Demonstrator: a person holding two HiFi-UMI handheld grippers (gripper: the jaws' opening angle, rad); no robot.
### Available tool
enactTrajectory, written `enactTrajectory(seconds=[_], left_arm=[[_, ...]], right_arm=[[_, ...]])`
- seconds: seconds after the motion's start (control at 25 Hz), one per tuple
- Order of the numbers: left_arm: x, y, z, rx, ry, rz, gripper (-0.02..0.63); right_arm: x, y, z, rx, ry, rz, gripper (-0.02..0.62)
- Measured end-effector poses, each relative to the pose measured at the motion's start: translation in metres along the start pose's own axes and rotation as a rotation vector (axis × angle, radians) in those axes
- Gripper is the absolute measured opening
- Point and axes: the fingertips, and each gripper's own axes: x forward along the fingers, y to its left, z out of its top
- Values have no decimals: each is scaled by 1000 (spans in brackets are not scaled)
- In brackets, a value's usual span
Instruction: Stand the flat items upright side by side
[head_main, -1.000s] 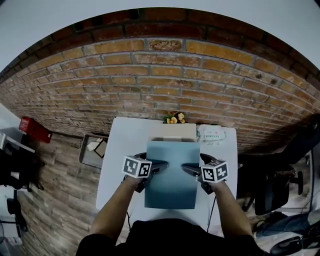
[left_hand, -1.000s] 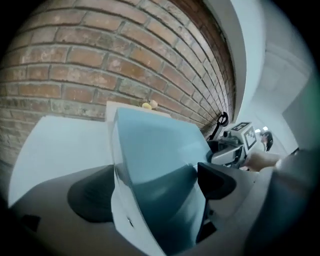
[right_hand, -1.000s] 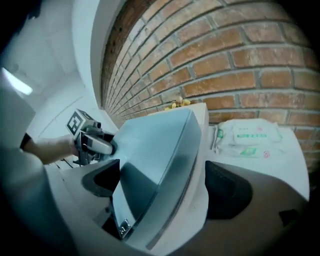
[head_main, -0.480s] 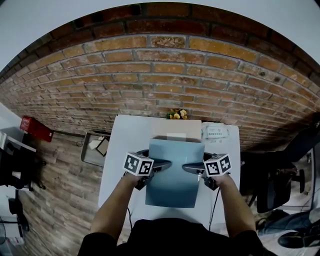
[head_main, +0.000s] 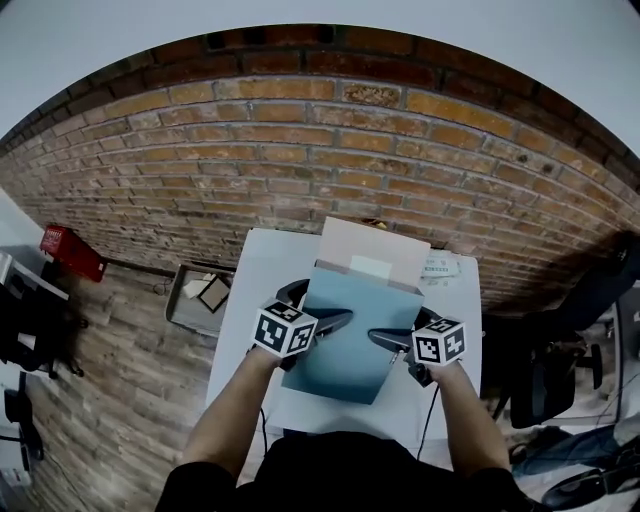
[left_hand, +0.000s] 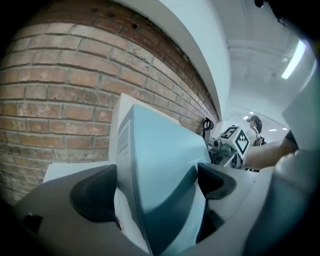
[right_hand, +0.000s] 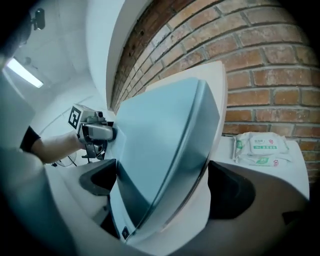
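**A:** Where's the stack?

**B:** It's two flat items pressed together. The blue flat item (head_main: 355, 300) faces the person. The pale flat item (head_main: 370, 245) is behind it, on the brick wall (head_main: 300, 150) side. The stack is tipped up over the white surface (head_main: 250, 300), with its top edge leaning toward the brick wall. I can't tell if the bottom edge touches the surface.

**A:** Left claw?

**B:** The left claw (left_hand: 155, 187) is clenched on the stack's left edge. One pad is on the pale item's back and the other is on the blue cover. Both items run straight up between the jaws.

**A:** Right?

**B:** The right claw (right_hand: 167, 187) is on the opposite edge, facing the left claw across the blue cover. Its jaws have just been opening wider. The stack sits between them and fills the gap, with pads against both outer faces, so it's gripping the stack.

**A:** Anything else near the wall?

**B:** A wipes pack (head_main: 447, 268) lies flat on the surface, close to the brick wall. It's off the stack's right edge and doesn't touch the stack.
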Motion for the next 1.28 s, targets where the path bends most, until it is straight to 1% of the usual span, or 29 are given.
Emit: enactTrajectory(seconds=[0.12, 0.2, 0.36, 0.56, 0.84, 1.04, 1.28], left_arm=[[-17, -3, 13, 35, -63, 14, 523], [-24, -3, 14, 52, -77, 17, 523], [-36, -5, 10, 55, -101, 9, 523], [-49, -11, 10, 86, -150, 4, 523], [-71, -26, 23, 184, -245, 19, 522], [-90, -29, 19, 177, -306, 12, 518], [-113, -32, 0, 173, -311, -1, 514]], right_arm=[[-3, 15, 2, -34, -16, -23, 569], [-4, 20, 4, -52, -32, -43, 569], [-7, 32, 4, -92, -54, -81, 568], [-13, 44, 6, -150, -75, -127, 568], [-27, 59, 16, -257, -138, -183, 568], [-30, 74, 17, -346, -172, -224, 568], [-32, 99, 9, -451, -204, -271, 567]])
